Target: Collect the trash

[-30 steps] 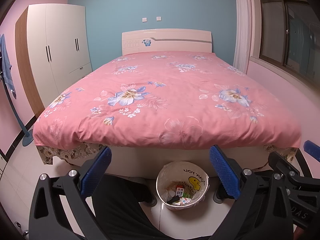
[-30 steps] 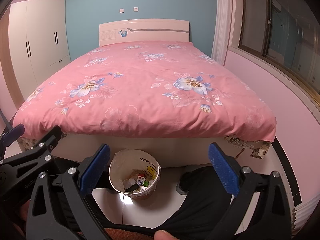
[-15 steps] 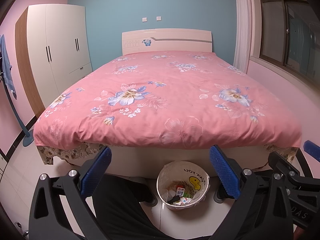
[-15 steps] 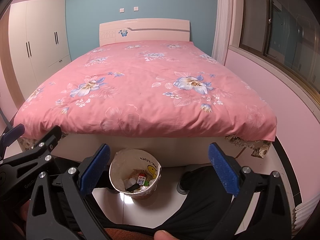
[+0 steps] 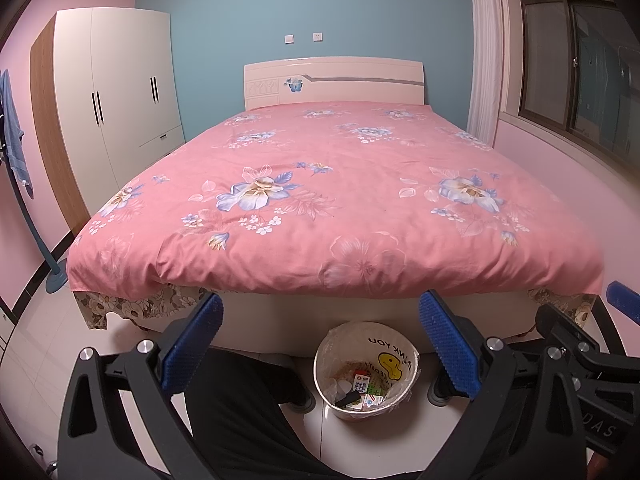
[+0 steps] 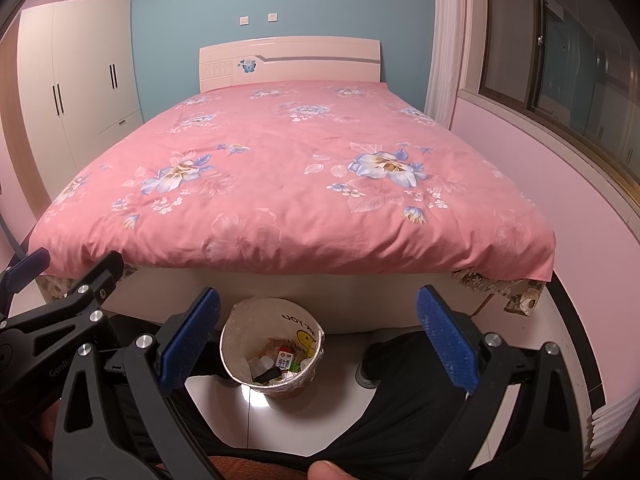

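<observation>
A small white trash bin [image 5: 394, 346] with a yellow duck print stands on the floor at the foot of the bed, also in the right wrist view [image 6: 298, 326]. Small cartons and wrappers [image 5: 362, 390] lie inside it [image 6: 282, 362]. My left gripper [image 5: 320, 344] is open and empty, held above the floor in front of the bin. My right gripper [image 6: 318, 338] is open and empty, beside the left one, over the bin. Each gripper shows at the edge of the other's view.
A bed with a pink floral cover [image 5: 336, 200] fills the middle of the room. A white wardrobe [image 5: 116, 108] stands at the left, a window [image 5: 580, 68] at the right. A fan stand [image 5: 54, 276] is at the far left. The person's dark-trousered legs [image 5: 248, 412] are below.
</observation>
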Motion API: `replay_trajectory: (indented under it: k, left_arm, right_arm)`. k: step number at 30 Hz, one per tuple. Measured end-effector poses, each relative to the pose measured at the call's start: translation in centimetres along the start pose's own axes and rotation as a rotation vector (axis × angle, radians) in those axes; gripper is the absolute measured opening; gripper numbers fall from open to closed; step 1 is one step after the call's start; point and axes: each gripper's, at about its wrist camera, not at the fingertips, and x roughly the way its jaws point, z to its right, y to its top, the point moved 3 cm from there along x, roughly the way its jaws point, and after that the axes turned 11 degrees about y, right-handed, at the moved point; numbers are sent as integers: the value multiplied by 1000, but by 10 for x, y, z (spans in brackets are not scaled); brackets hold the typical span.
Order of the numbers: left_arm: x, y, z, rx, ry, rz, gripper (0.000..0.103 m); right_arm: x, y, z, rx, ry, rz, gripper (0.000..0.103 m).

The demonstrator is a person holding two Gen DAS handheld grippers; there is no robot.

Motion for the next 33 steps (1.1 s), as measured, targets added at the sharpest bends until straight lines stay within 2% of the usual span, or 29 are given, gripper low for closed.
replay_trajectory:
  k: [21,33]
  left_arm:
    - [6,-2,-6,8,-20,-1,100]
    - [7,0,-6,21,-2,0,100]
  right_arm:
    - [0,-3,1,1,-9,7,96]
    - [1,-4,-2,-8,-11,6,96]
